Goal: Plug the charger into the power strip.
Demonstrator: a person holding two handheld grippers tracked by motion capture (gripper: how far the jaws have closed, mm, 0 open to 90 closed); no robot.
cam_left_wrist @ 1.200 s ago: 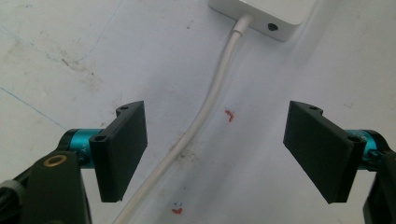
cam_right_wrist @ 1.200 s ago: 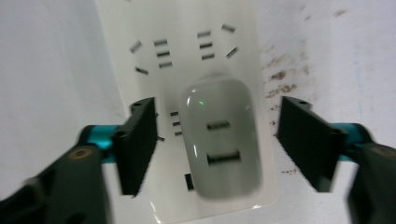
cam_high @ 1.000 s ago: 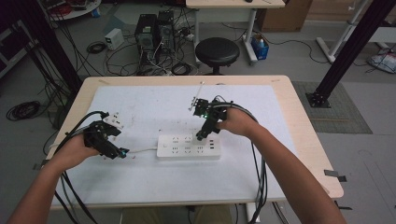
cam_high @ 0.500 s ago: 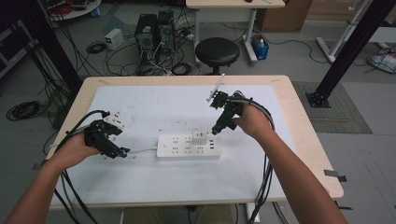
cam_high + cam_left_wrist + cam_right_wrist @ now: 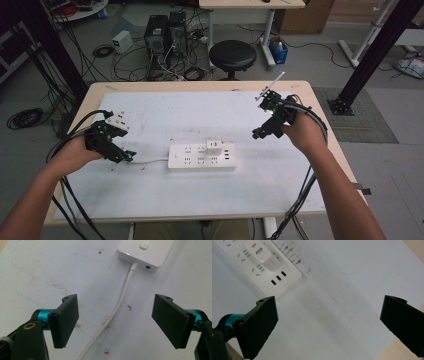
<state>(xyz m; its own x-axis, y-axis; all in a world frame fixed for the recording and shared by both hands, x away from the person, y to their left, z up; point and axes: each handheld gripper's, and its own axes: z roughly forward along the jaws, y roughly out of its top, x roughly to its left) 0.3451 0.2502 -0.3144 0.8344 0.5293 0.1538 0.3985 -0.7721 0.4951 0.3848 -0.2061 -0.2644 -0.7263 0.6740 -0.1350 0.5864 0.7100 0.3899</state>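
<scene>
High view showed a white power strip (image 5: 202, 157) lying flat near the middle of the white table top (image 5: 165, 200), with a small white plug block (image 5: 215, 147) seated in its upper row of sockets. A white cord (image 5: 150, 161) ran from the strip's left end toward the left gripper (image 5: 129, 156), which the person's left hand (image 5: 75, 154) held low over the table, just left of the strip. In the left gripper view its two black jaws stood spread with a clear gap between them; the cord passed along the table through that gap, touching neither jaw, and the strip's near end (image 5: 147, 252) with its switch lay ahead.

The right gripper (image 5: 256, 134) hung in the air to the right of the strip, well apart from it, held by the right hand (image 5: 305, 131). Its jaws had just been opening and stood wide, with nothing between them. In the right gripper view they framed bare table, and the strip (image 5: 262, 267) with the plug block (image 5: 263, 255) sat off to the upper left; the picture was somewhat blurred, so the smaller marks on the table could be stains, though I could not tell for sure.
</scene>
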